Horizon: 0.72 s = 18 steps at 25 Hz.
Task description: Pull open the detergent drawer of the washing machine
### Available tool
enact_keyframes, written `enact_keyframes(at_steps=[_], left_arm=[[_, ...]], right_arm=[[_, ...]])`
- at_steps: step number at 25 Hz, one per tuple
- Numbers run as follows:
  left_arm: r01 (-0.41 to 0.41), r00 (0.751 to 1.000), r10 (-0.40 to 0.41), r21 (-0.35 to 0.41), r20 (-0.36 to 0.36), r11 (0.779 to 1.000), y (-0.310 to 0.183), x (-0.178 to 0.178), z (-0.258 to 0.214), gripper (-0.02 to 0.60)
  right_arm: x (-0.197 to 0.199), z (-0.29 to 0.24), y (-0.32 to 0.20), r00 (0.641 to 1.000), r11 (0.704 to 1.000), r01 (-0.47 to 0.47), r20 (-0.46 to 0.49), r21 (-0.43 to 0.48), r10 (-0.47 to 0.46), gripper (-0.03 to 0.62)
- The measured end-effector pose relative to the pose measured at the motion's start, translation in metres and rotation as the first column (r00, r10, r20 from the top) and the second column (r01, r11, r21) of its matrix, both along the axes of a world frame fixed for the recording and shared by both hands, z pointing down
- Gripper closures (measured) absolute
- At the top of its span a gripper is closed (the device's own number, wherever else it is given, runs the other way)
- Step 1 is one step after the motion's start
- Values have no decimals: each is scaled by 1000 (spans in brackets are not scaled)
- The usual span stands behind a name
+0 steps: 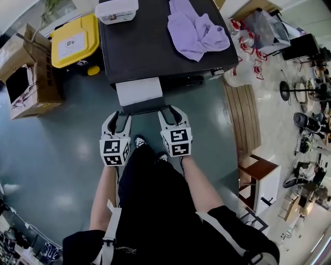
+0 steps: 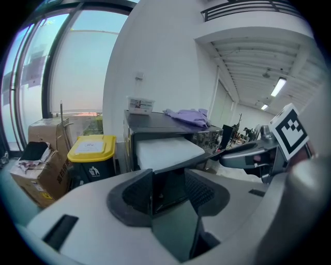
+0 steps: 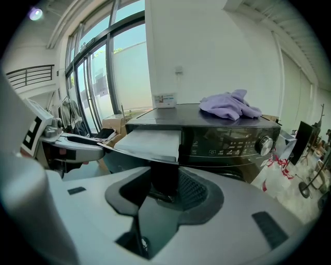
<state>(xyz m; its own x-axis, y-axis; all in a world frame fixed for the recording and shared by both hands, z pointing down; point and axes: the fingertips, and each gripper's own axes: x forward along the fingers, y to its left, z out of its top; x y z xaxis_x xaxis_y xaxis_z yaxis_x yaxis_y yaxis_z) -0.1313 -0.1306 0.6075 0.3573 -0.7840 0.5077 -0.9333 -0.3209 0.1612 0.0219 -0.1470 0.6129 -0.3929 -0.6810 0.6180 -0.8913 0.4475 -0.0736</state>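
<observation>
left tongs (image 1: 120, 116) and right tongs (image 1: 171, 109) sit side by side, tips forward and tilted down. each is closed on one end of the dark front panel (image 1: 145, 106) of the drawer (image 1: 138, 90). in each gripper view the panel fills the gap between the pads. the panel runs straight from one pair of tips to the other.

the drawer's white body lies just beyond and between the tips, pulled out of the washer (image 1: 155, 46). its near end meets the panel and its far end sits in the washer's upper left corner.

the washer's front edge runs across just past the drawer. right of the right tongs it carries the dark control strip with a knob (image 3: 265, 145).

behind the tongs the person's legs (image 1: 155, 191) and shoes (image 1: 139, 141) stand close under the wrists. bare floor (image 1: 67, 150) opens left of the left tongs, with a narrower band right of the right tongs.

on the washer's top, well beyond the tips, a purple cloth (image 1: 196, 31) lies to the right and a white box (image 1: 118, 10) to the left.

- far left of the left tongs: a yellow bin (image 1: 75, 41) beside the washer, then a carton (image 1: 28, 72).
- right of the right tongs: bottles (image 1: 239, 75) at the washer's corner, wooden boards (image 1: 243, 114), and a stool (image 1: 258, 168) nearer the person.

all of these lie well apart from the drawer.
</observation>
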Motion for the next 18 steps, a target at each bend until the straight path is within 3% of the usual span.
enact_keyframes(at_steps=[18], left_arm=[[28,999,-28,3,26,1000,31,5,0,387]], right_arm=[[6,1,29,1000,1000,24,14,2,-24,436]])
